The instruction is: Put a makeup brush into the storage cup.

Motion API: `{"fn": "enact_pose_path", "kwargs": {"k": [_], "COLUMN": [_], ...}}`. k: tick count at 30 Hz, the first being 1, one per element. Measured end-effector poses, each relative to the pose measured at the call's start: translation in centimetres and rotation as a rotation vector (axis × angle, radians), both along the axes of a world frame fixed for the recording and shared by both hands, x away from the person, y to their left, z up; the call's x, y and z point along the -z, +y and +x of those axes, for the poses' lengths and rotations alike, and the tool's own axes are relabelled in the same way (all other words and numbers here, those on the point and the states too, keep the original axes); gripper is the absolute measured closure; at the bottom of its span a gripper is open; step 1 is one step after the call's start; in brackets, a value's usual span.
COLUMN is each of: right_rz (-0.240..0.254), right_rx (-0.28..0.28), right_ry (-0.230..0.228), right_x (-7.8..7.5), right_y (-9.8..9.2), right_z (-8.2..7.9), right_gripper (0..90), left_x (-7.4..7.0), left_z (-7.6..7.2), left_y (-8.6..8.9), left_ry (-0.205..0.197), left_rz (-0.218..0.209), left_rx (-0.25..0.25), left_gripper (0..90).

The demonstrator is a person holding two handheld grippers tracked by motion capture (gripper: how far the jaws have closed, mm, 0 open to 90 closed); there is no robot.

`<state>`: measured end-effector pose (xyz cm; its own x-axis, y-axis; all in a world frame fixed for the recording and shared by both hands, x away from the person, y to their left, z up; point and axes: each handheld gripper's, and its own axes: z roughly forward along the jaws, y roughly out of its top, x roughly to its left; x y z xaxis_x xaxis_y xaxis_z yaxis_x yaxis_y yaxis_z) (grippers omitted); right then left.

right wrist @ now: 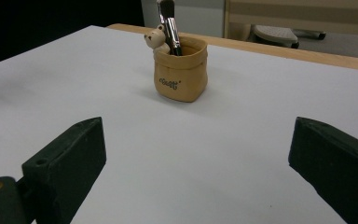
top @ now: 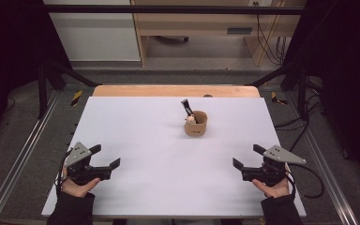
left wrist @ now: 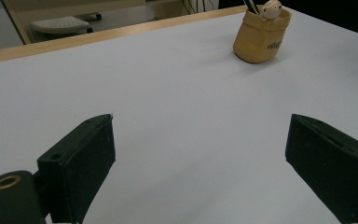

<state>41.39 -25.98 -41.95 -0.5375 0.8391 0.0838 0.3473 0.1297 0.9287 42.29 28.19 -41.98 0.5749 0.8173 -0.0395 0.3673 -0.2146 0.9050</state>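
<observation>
A small tan pot (right wrist: 182, 74) stands on the white bench (right wrist: 242, 140) and carries the one piece of writing in sight — a short dark word in looping script, printed low on its front wall. In the right gripper view the letters are too small and blurred to spell out. In the left gripper view the pot (left wrist: 260, 37) shows the same dark script on its side, partly turned away, and it cannot be read there either. From the high view the print on the pot (top: 196, 124) is a faint mark.
</observation>
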Motion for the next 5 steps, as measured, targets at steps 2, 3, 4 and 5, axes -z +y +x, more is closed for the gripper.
{"fn": "enact_pose_path", "kwargs": {"k": [2, 3, 4, 5], "right_rz": [0.001, 0.003, 0.003, 0.004], "right_rx": [0.003, 0.006, 0.006, 0.007], "right_ry": [0.003, 0.002, 0.002, 0.003], "right_x": [0.1, 0.14, 0.14, 0.21], "right_y": [-0.14, -0.18, -0.18, -0.24], "right_z": [-0.07, -0.08, -0.08, -0.12], "right_gripper": [4.6, 4.6, 4.6, 4.5], "left_x": [0.07, 0.11, 0.11, 0.12], "left_z": [-0.03, -0.03, -0.03, -0.02], "left_y": [-0.02, -0.05, -0.05, -0.04], "left_ry": [0.001, 0.001, 0.001, 0.002], "left_rz": [0.001, 0.001, 0.001, 0.002], "left_rx": [0.002, 0.0, 0.0, 0.001], "left_gripper": [7.7, 7.7, 7.7, 7.7]}}
